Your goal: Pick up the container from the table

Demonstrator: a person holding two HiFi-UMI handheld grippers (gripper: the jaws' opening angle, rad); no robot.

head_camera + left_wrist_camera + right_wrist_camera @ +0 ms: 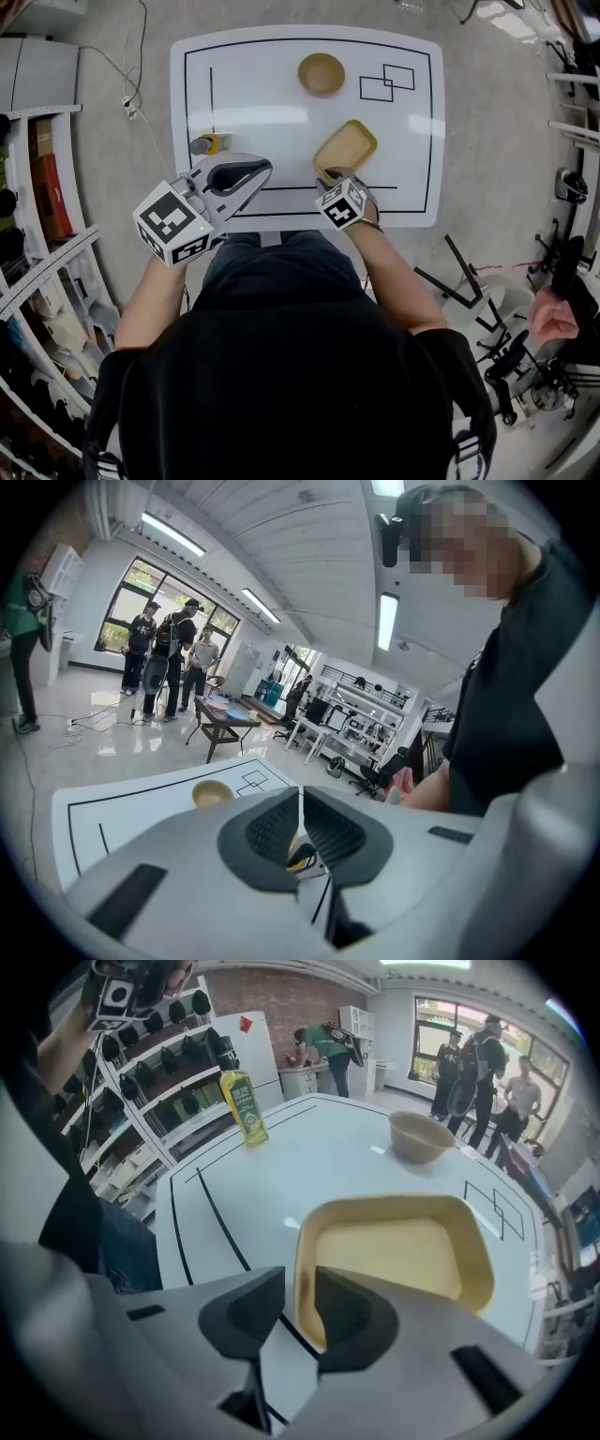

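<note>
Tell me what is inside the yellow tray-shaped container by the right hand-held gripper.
The container shows only its bare yellow floor, with nothing lying in it. One jaw of the right hand-held gripper reaches inside over the near rim and covers that corner, so that part cannot be checked.

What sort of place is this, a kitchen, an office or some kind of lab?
Most likely a robotics lab or workshop: a white table marked with black lines, white shelving racks stacked with gear, and workbenches carrying monitors at the back.
</note>
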